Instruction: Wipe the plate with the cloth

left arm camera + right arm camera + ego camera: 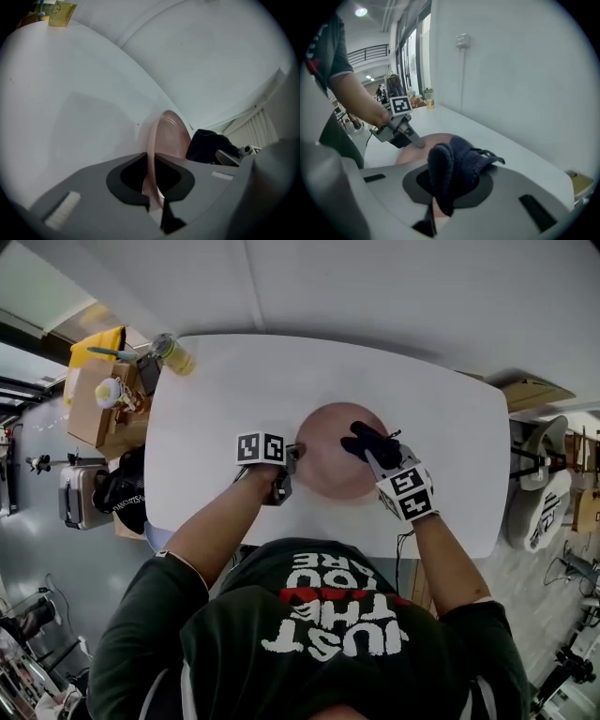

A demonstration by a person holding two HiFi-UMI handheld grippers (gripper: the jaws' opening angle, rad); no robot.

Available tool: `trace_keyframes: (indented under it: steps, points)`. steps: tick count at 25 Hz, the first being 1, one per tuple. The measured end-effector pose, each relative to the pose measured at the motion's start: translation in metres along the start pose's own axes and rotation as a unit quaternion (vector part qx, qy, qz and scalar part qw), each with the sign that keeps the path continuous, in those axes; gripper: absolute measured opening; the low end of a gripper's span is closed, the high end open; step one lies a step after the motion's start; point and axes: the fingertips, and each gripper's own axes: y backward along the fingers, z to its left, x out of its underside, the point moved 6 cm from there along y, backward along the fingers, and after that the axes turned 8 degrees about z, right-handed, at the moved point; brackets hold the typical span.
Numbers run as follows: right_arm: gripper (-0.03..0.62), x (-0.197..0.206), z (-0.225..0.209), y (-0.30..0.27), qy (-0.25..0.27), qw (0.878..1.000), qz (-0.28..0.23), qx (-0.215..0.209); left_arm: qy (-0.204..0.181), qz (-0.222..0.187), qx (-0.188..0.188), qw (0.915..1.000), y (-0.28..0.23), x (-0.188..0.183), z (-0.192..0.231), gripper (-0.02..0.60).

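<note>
Left gripper (pixel 292 461) clamps the plate (pixel 328 474) by its rim; right gripper (pixel 375 457) grips the dark cloth (pixel 364 439) over it. Bottle (pixel 175 354) stands well apart at the table (pixel 234 390) corner.

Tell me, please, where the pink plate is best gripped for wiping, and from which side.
Grip the plate by its thin left rim, coming from the left, as the left gripper does now. The rim is slim enough for the fingers, and this leaves the face free for the cloth in the right gripper.
</note>
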Motion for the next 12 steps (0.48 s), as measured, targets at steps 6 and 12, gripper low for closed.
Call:
trace_keyframes:
  steps: [6,12]
  points:
    - [0.031,0.026,-0.003,0.065,-0.083,0.995,-0.063,-0.004,-0.066,-0.026,0.013,0.9974,0.007,-0.001,-0.017,0.021]
    - [0.031,0.003,-0.049,0.144,-0.155,0.97,-0.189,-0.005,-0.275,-0.081,-0.027,0.9576,0.071,-0.043,-0.084,0.02]
